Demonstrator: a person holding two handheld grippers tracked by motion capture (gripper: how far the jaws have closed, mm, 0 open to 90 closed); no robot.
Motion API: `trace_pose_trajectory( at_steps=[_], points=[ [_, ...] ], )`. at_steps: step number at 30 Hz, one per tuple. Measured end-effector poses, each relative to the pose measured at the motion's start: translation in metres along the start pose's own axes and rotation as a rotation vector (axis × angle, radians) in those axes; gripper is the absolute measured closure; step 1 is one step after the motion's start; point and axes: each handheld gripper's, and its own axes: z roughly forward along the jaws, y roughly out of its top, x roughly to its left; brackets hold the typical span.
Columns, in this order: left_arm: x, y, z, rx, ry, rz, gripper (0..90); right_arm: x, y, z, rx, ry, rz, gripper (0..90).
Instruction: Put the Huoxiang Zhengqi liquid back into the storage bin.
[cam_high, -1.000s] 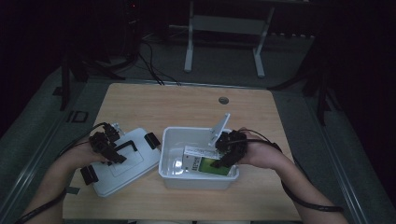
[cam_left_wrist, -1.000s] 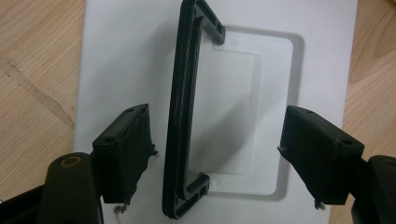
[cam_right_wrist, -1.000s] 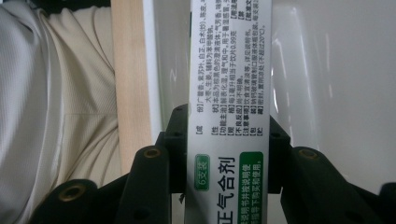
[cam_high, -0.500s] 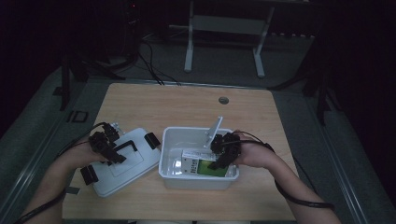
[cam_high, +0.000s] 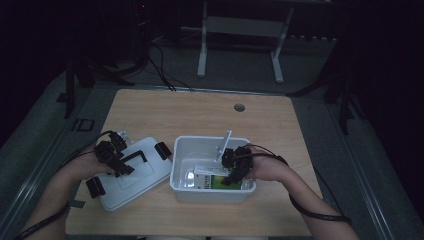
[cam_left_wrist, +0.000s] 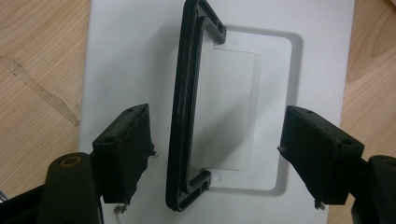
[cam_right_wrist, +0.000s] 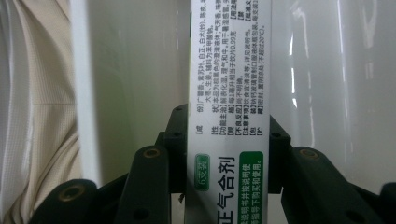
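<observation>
A white bin (cam_high: 212, 192) sits on the wooden table (cam_high: 200, 112), and the right gripper (cam_high: 231, 172) is down inside it. Its jaws squeeze a white and green box (cam_right_wrist: 229, 116) with small print on it. The bin's shiny white walls are close on both sides of the box. In the high view something clear and shiny lies in the bin just beside the box, but it is too small to tell what it is. Next to the bin, on the left, a white lid (cam_high: 132, 175) lies flat on the table. It has a black handle (cam_left_wrist: 187, 107) on top and black clips at its ends. The left gripper (cam_left_wrist: 217, 163) hangs over the lid with its jaws apart, one on each side of the handle and not touching it. A small round hole (cam_high: 239, 107) is in the table near its far edge. The room around is very dark. A grey metal stand (cam_high: 240, 35) and some cables are on the floor behind the table.
</observation>
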Motion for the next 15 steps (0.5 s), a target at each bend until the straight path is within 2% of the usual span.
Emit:
trace_pose_trajectory(
  at_steps=[15],
  points=[
    [0.000, 0.000, 0.000, -0.001, 0.001, 0.004, 25.1, -0.007, 0.002, 0.020, 0.063, 0.013, 0.025, 63.9]
  ],
)
